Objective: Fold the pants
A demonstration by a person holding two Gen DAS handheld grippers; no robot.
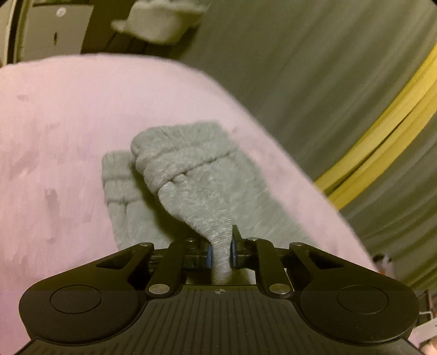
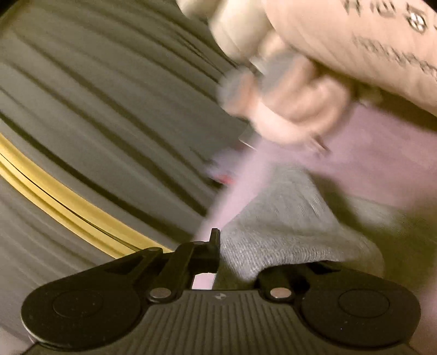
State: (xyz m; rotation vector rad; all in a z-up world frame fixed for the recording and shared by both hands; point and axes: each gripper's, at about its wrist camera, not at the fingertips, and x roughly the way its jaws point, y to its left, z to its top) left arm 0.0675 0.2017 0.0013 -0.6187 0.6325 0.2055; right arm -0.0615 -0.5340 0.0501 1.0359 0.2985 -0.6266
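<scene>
Grey knit pants (image 1: 191, 174) lie on a pink fuzzy cover (image 1: 68, 131). In the left wrist view my left gripper (image 1: 220, 252) is shut on a bunched fold of the pants, lifted off the cover; the ribbed cuffs lie beyond it. In the right wrist view my right gripper (image 2: 235, 256) is shut on another edge of the grey pants (image 2: 286, 226); the cloth drapes over its right finger and hides it. The view is blurred. The person's hand (image 2: 295, 106) with the other gripper is ahead, above the pants.
The pink cover's edge (image 1: 273, 142) falls away to the right onto a grey floor (image 1: 314, 68) with a yellow strip (image 1: 382, 136). A white object (image 1: 161, 21) and a cabinet (image 1: 54, 30) lie far back. The person's beige sleeve (image 2: 368, 41) fills the upper right of the right wrist view.
</scene>
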